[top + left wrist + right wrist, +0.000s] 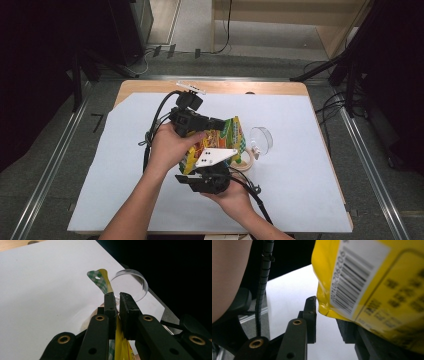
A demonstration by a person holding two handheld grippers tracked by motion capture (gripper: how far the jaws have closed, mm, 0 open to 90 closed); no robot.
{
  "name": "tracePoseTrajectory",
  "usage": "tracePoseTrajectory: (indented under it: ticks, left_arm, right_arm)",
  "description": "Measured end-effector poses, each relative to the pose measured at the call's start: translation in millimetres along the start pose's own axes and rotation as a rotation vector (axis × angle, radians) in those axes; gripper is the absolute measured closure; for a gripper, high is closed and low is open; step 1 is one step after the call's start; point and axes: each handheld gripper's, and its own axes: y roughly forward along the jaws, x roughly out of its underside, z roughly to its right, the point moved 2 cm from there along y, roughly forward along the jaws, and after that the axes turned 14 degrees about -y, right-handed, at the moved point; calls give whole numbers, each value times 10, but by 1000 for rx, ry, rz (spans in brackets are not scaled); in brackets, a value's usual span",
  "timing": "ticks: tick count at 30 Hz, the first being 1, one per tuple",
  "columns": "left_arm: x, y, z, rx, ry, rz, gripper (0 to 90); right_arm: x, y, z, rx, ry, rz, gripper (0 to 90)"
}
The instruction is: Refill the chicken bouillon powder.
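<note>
**Snack packet held between two grippers above the white sheet: handling assessment**

In the high view, the left gripper [216, 123] stood left of centre, a hand wrapped round its body; its jaws were closed down to a thin gap on the top seal of the snack packet [231, 135], which sat at mid-frame, raised off the white sheet [125, 165]. In the left gripper view the pinch was plain; the flat green-checked seal strip [99, 280] rose between the two pads and curled over above them, which suggested a thin, limp film rather than anything stiff. Right of the packet in the high view lay a clear round dish [261, 140], well clear of the jaws. Below centre, the right gripper [212, 172] was at the packet's lower end. In the right gripper view, its jaws stood partly apart; the yellow barcode face [367, 282] hung over the right-hand jaw and just beside the left pad; whether either pad pressed on it could not be told.

Judgement: the packet appeared light, soft, crushable and somewhat slippery; the sealed edges were the sound places to take hold; the puffed middle should be spared, since the contents were probably fragile.
</note>
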Motion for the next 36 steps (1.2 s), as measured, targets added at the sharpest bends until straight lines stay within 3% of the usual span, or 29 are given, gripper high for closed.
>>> tracePoseTrajectory:
  ticks: [11, 36]
  left_arm:
    - [-23, -17, 6, 17, -1, 30, 844]
    - [-29, 41, -41, 16, -13, 8, 841]
  right_arm:
    - [-23, -45, 13, 18, 1, 5, 741]
    - [2, -26, 20, 14, 13, -13, 743]
